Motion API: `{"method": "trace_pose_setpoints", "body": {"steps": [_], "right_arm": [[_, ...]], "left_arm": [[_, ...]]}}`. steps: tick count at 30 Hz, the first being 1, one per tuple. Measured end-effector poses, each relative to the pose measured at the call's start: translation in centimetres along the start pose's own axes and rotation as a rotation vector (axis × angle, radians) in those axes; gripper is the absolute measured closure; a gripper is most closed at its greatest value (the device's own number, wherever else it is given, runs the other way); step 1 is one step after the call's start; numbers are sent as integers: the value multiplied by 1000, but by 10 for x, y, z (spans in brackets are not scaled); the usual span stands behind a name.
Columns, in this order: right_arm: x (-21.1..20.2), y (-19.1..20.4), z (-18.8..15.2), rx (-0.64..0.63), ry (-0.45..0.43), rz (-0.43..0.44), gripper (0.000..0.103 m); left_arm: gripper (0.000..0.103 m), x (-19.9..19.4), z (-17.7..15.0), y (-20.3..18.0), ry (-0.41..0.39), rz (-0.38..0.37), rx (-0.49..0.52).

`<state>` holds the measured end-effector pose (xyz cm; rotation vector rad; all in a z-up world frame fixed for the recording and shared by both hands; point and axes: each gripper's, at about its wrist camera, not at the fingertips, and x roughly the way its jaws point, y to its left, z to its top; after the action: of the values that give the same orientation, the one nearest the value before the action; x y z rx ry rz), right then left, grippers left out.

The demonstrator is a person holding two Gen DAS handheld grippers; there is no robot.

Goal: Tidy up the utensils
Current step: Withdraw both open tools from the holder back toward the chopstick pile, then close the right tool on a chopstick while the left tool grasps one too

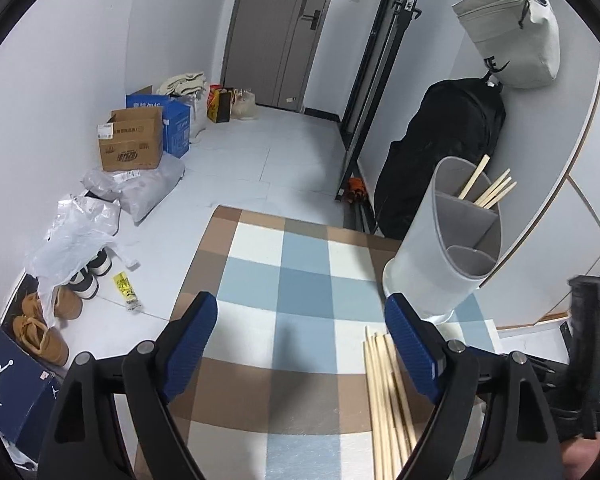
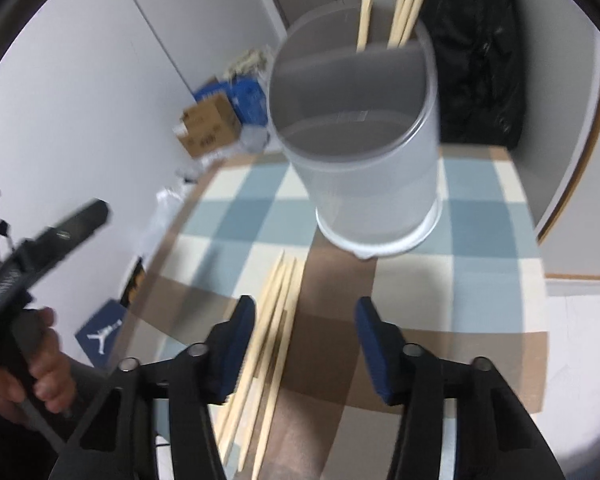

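While both grippers hung over the checked mat (image 1: 284, 264), neither held anything. The left gripper (image 1: 300, 344) had its blue pads spread wide over bare mat, and the loose chopsticks (image 1: 384, 396) lay just to the right of its right finger (image 1: 412, 356), partly hidden behind it. The right gripper (image 2: 306, 344) stood with its jaws parted and empty; the same bundle (image 2: 272, 340) ran past its left finger (image 2: 236, 352), slightly overlapped by it, and most of the gap showed only mat. The sticks lay flat and side by side, long axes running from near to far, leaning a little right at the far end in the right wrist view. Beyond them stood the grey holder (image 2: 360, 140), upright on the mat (its inside split by dividers), with a few chopsticks (image 1: 492, 190) standing in the far compartment, tips slanting up and right. That view was blurred, so the count there was perhaps four. A hand (image 2: 40, 372) gripped the left tool's handle. A black bag (image 1: 444, 160) leaned behind the holder; boxes (image 1: 132, 144) and shoes (image 1: 56, 312) lined the far left wall.
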<state>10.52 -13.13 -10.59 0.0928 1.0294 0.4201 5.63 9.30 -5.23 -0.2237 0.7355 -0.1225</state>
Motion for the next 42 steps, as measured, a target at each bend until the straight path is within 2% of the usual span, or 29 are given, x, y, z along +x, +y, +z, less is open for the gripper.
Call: {"method": "trace_pose_setpoints", "body": {"steps": [7, 14, 22, 24, 29, 33, 42], "right_arm": [[38, 17, 13, -87, 38, -79, 66], [60, 23, 17, -142, 80, -130, 75], [73, 39, 21, -231, 93, -205, 84], [76, 41, 22, -243, 97, -204, 89], [78, 43, 21, -250, 99, -207, 92], [74, 32, 20, -186, 100, -158, 92], [76, 36, 19, -219, 108, -218, 96]], "left_arm": [[20, 9, -6, 12, 49, 2, -5], [20, 6, -4, 33, 54, -6, -89], [20, 9, -3, 40, 71, -16, -149], [20, 8, -2, 42, 68, -16, -155], [20, 7, -1, 42, 65, -20, -158], [20, 8, -2, 40, 71, -24, -154], [20, 6, -2, 35, 69, -26, -138]]}}
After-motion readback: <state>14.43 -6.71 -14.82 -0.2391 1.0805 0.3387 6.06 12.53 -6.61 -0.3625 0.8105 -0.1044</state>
